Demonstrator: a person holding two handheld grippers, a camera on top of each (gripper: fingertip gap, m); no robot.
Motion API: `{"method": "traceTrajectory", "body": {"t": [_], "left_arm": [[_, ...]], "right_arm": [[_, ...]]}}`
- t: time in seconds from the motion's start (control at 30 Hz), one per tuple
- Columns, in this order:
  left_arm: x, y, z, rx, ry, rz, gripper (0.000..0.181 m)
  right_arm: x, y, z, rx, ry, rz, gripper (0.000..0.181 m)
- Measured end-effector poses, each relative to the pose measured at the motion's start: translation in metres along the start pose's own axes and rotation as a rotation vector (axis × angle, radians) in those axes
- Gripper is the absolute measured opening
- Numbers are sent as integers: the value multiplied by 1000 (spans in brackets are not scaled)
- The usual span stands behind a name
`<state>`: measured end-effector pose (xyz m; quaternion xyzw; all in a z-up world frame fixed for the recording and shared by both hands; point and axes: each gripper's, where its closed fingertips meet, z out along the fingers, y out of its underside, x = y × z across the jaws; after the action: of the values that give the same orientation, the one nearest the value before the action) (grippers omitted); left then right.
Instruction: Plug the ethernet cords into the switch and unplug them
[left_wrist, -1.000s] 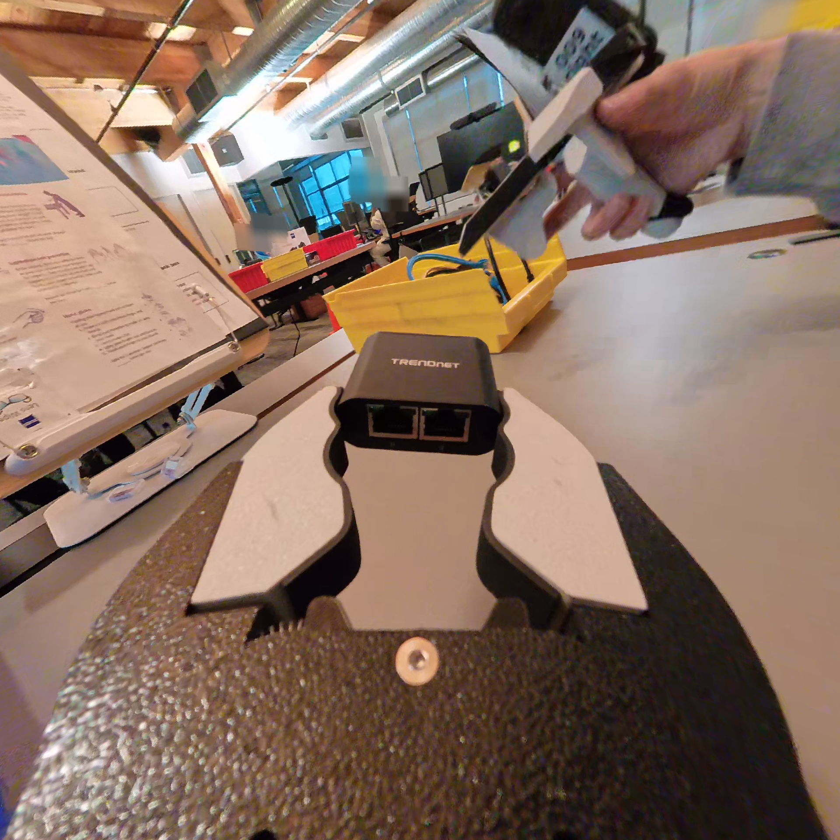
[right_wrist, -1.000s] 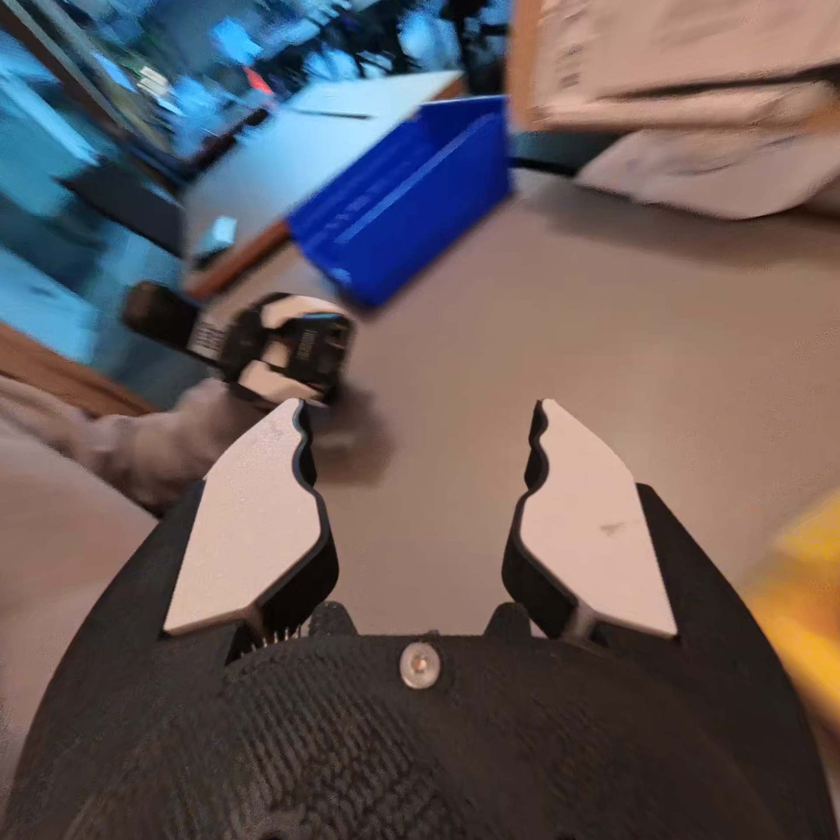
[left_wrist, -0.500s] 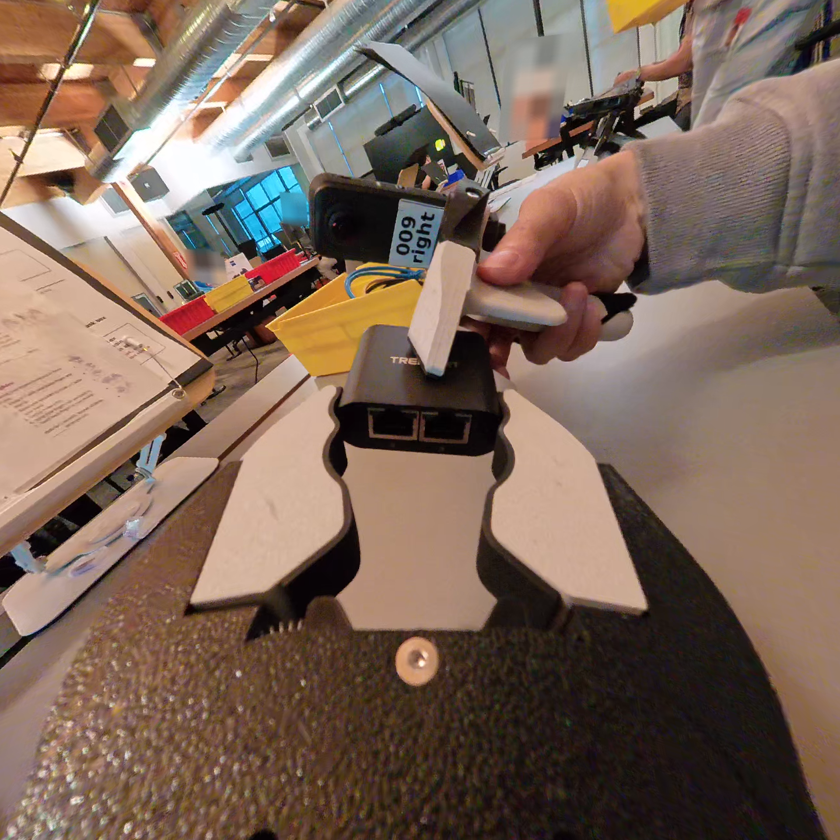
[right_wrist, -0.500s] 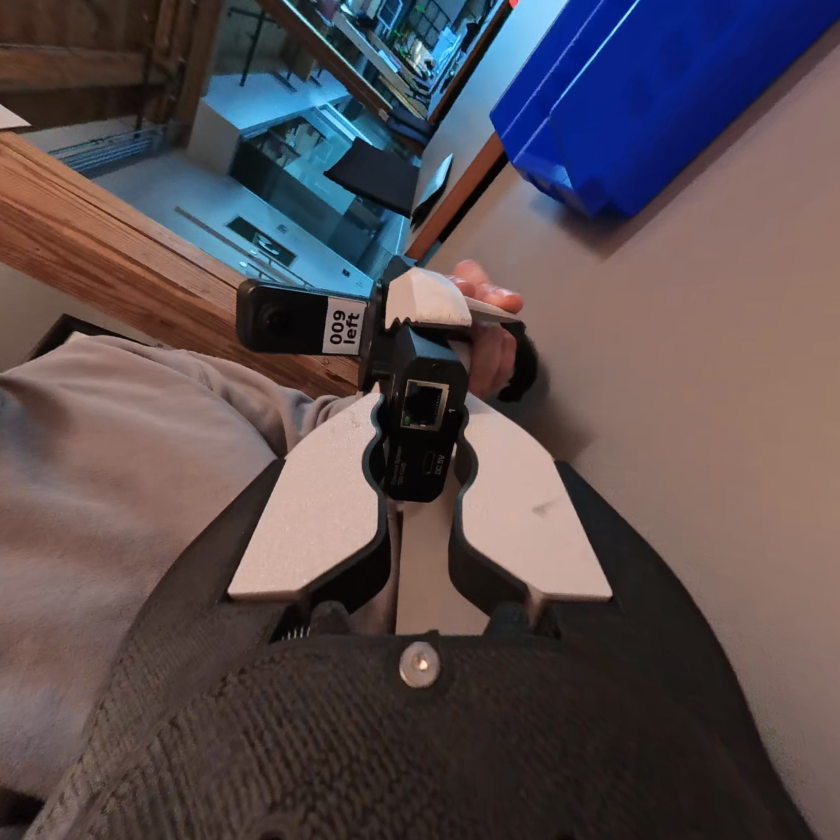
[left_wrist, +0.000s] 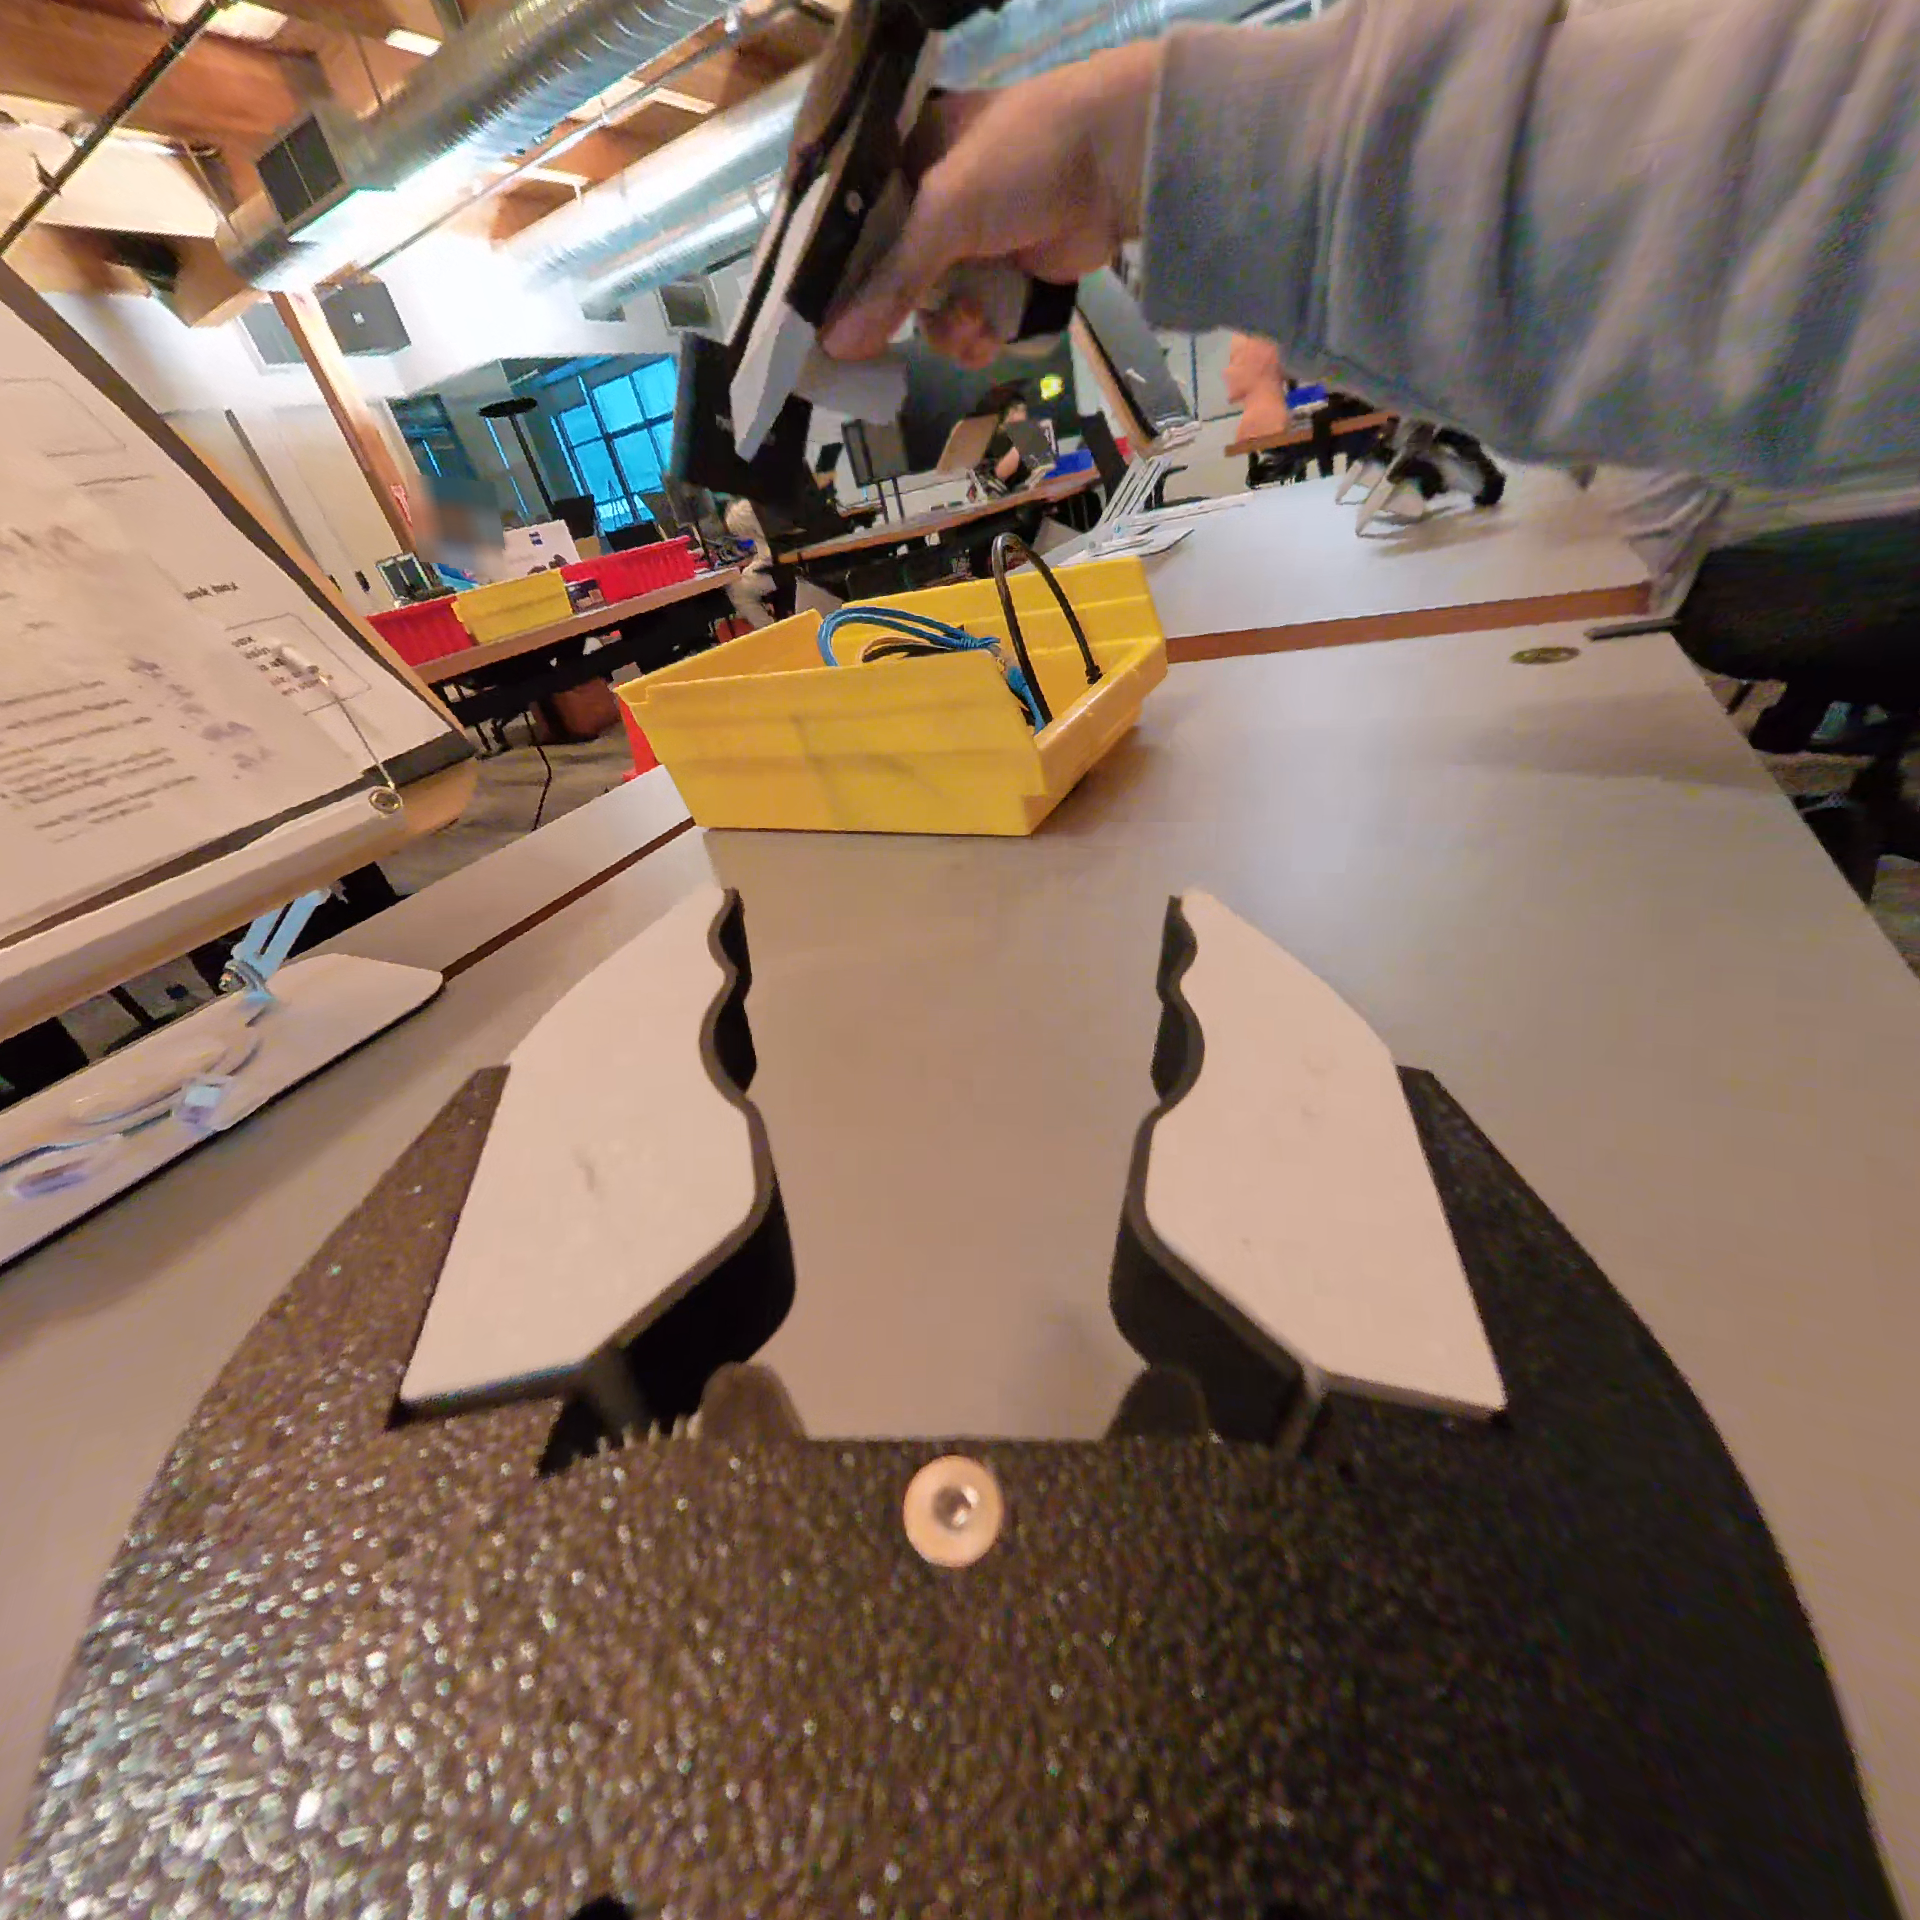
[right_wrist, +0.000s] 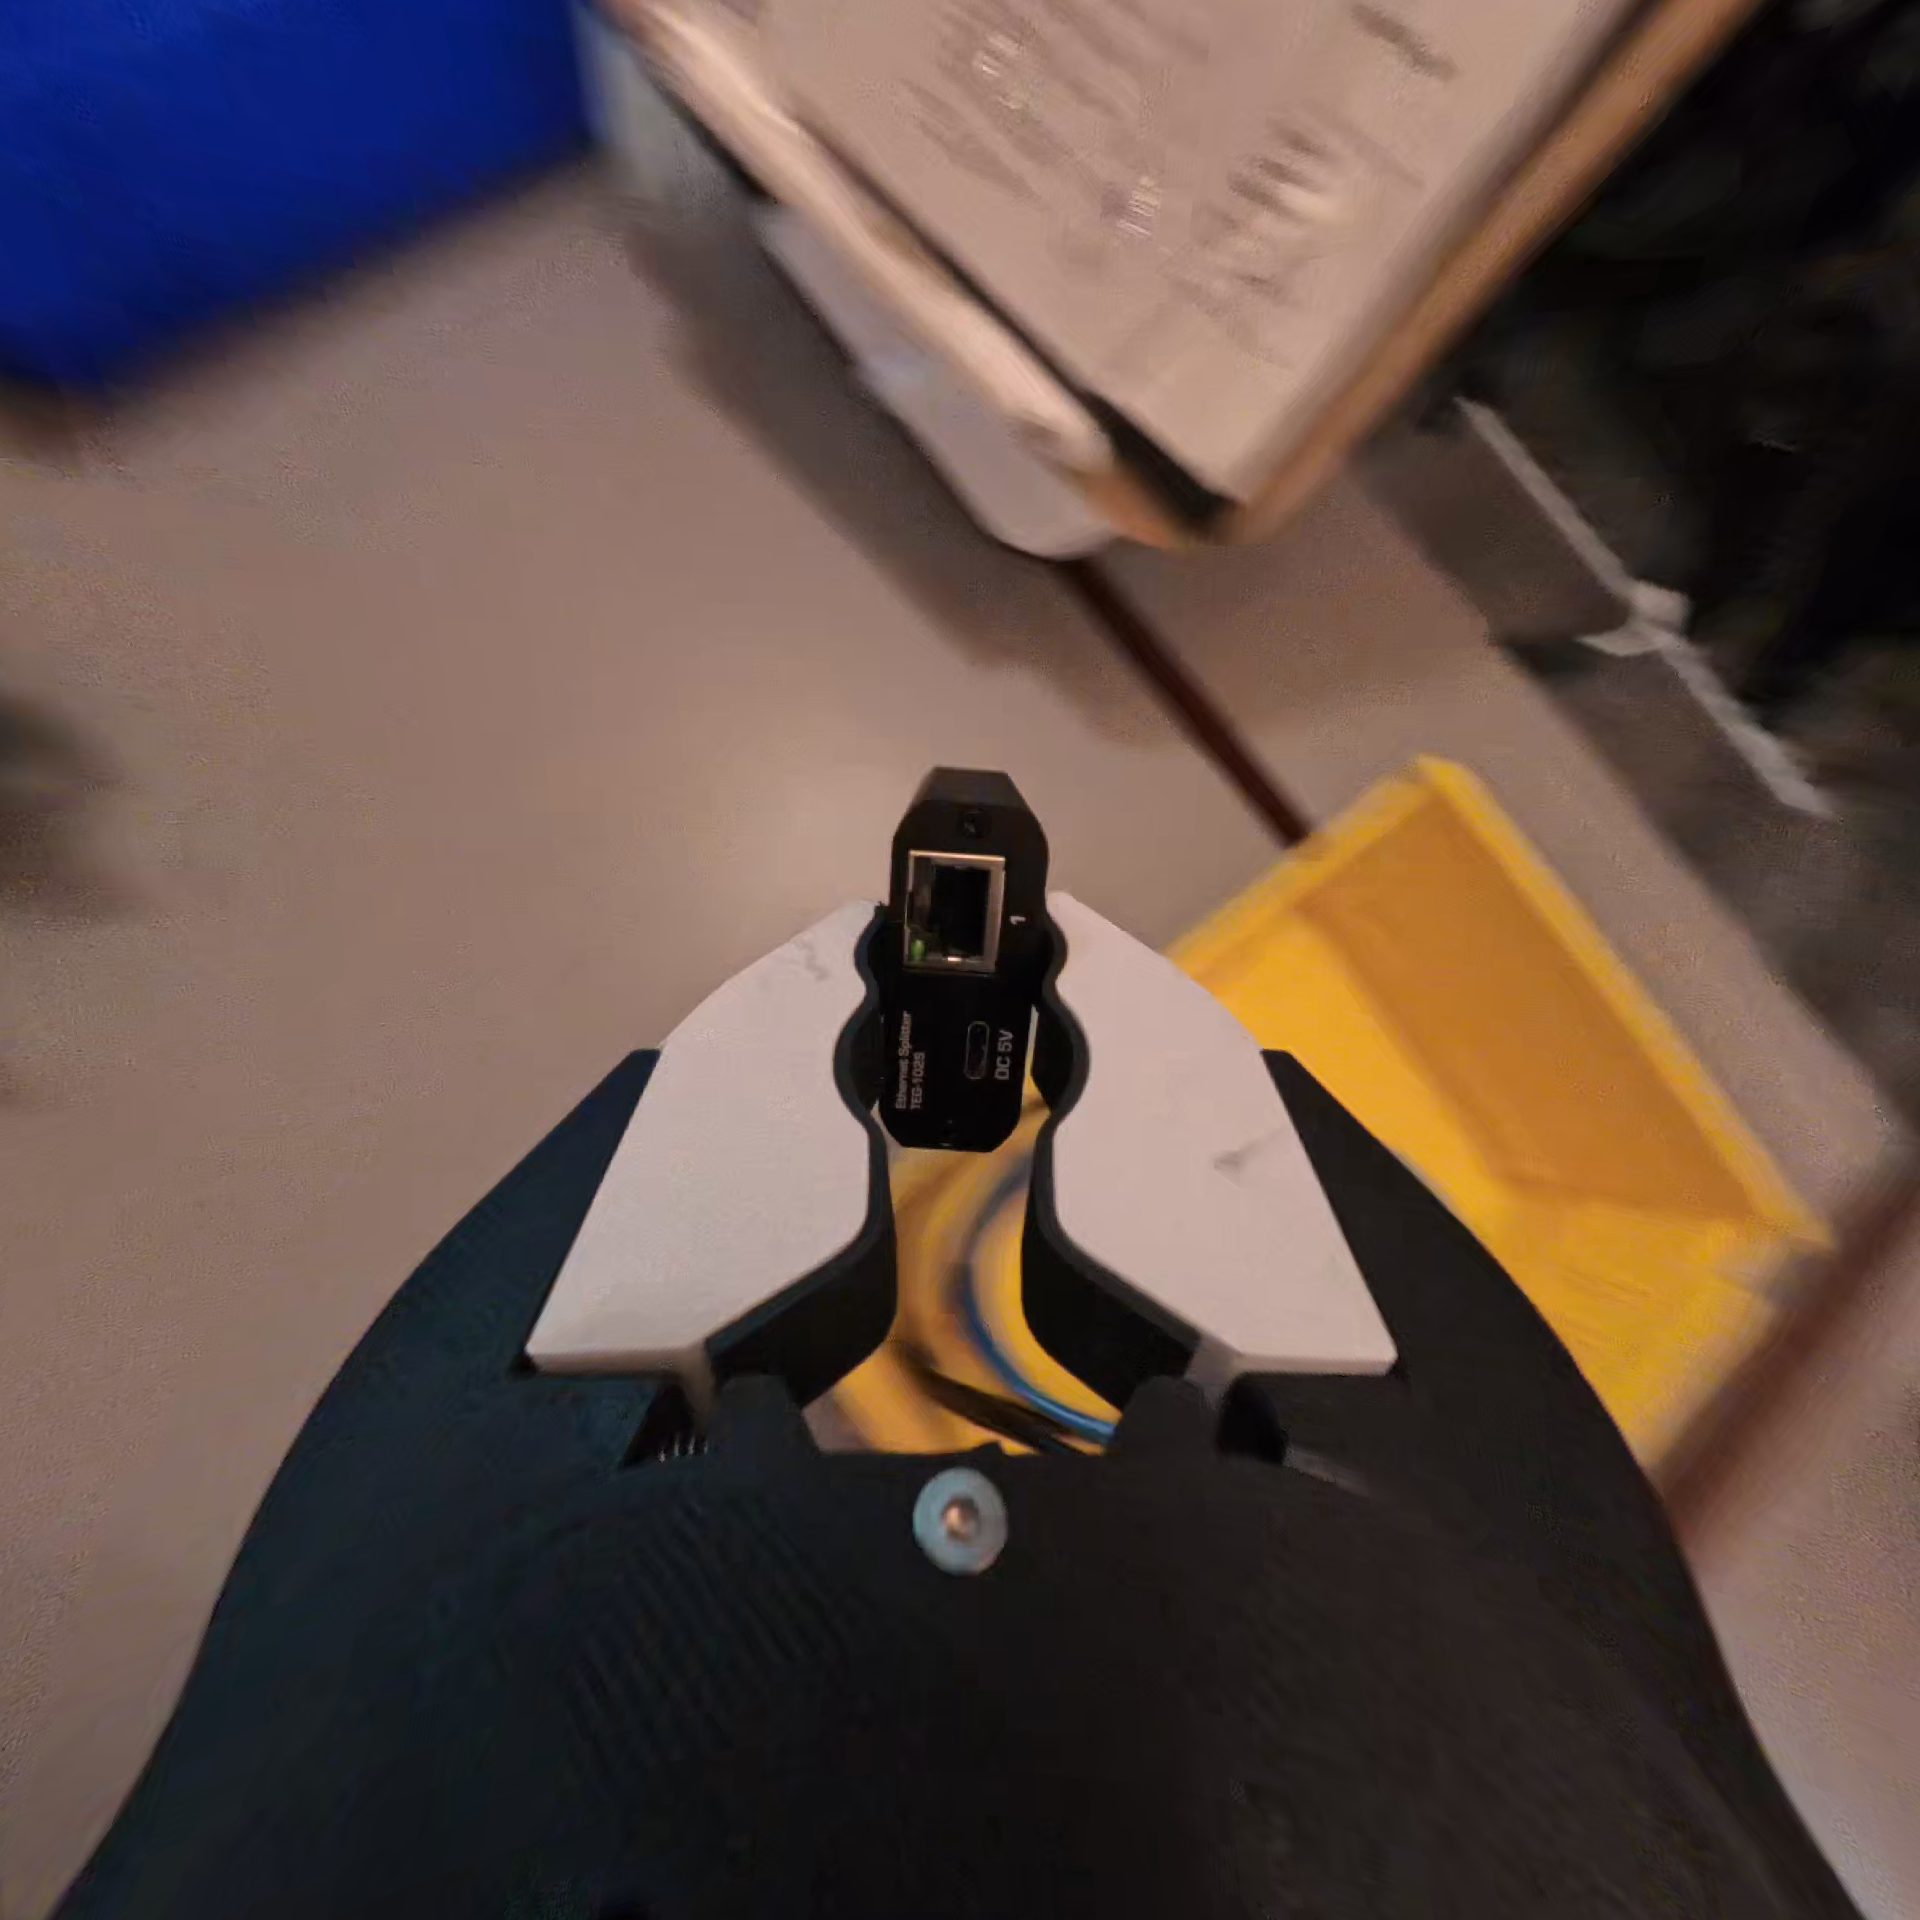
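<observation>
Tongs on the left (left_wrist: 956, 997) stand wide open and empty in the left wrist view, their white fingers (left_wrist: 613, 1164) held low over a bare stretch of the grey table (left_wrist: 1403, 883). Beyond them, near the table's far left edge, a yellow bin (left_wrist: 883, 738) holds blue ethernet cords (left_wrist: 904, 639) and a looped black cord (left_wrist: 1039, 613). High above the bin, a hand (left_wrist: 997, 208) in a grey sleeve (left_wrist: 1507, 208) grips the right tongs (left_wrist: 790, 374), closed on a small black switch (left_wrist: 727, 436) lifted clear of the table. A tilted document stand (left_wrist: 187, 665) with printed sheets occupies the table's left edge. In the right wrist view, the right tongs (right_wrist: 961, 935) are clamped nearly shut around the black switch (right_wrist: 961, 966), gripping its two sides so that one end pokes out past the fingertips, with a single port and a smaller socket facing the camera. Below, blurred, lie the yellow bin (right_wrist: 1455, 1039) with blue cord (right_wrist: 997, 1340) showing between the fingers, a blue bin (right_wrist: 260, 156) at the table's far side, and the document stand (right_wrist: 1143, 260).
</observation>
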<state>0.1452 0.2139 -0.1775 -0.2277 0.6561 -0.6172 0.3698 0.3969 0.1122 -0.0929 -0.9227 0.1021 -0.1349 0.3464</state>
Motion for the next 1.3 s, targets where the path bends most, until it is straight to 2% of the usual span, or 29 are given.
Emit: {"method": "traceTrajectory", "body": {"t": [0.1,0.17,0.23,0.37,0.5,0.6,0.73,0.8,0.87,0.93,1.0,1.07,1.17,1.23,1.3], "left_arm": [[-2,2,1,-6,-12,0,73],[-4,2,1,-7,-24,-2,72],[-5,2,1,-4,-34,3,71],[-4,2,2,-9,-32,14,70],[-3,3,3,-14,-29,16,70],[-5,3,2,-13,-31,5,69],[-5,3,2,-12,-32,2,69],[-6,3,3,-14,-39,4,69],[-7,4,4,-22,-46,8,68],[-8,5,5,-34,-58,11,67],[-10,8,6,-52,-78,13,66],[-11,10,8,-75,-91,15,65],[-15,14,14,-119,-130,-78,65],[-14,13,20,-136,-145,-197,65],[-10,18,29,-190,-157,-294,67]], "right_arm": [[93,25,7,-216,223,-95,24],[127,45,23,-318,242,-115,23],[145,64,41,-374,238,-75,24],[160,81,67,-418,260,-50,24],[152,90,78,-453,209,-30,26],[157,79,73,-375,269,-48,29],[160,60,52,-278,329,6,39],[155,53,36,-234,353,45,49],[142,44,13,-148,397,82,51],[114,37,-11,-10,398,138,53],[76,43,-34,116,367,207,55],[31,60,-52,235,313,259,58],[-24,102,-69,352,288,353,67],[-50,132,-76,413,288,418,78],[-62,159,-86,459,326,474,87]]}}
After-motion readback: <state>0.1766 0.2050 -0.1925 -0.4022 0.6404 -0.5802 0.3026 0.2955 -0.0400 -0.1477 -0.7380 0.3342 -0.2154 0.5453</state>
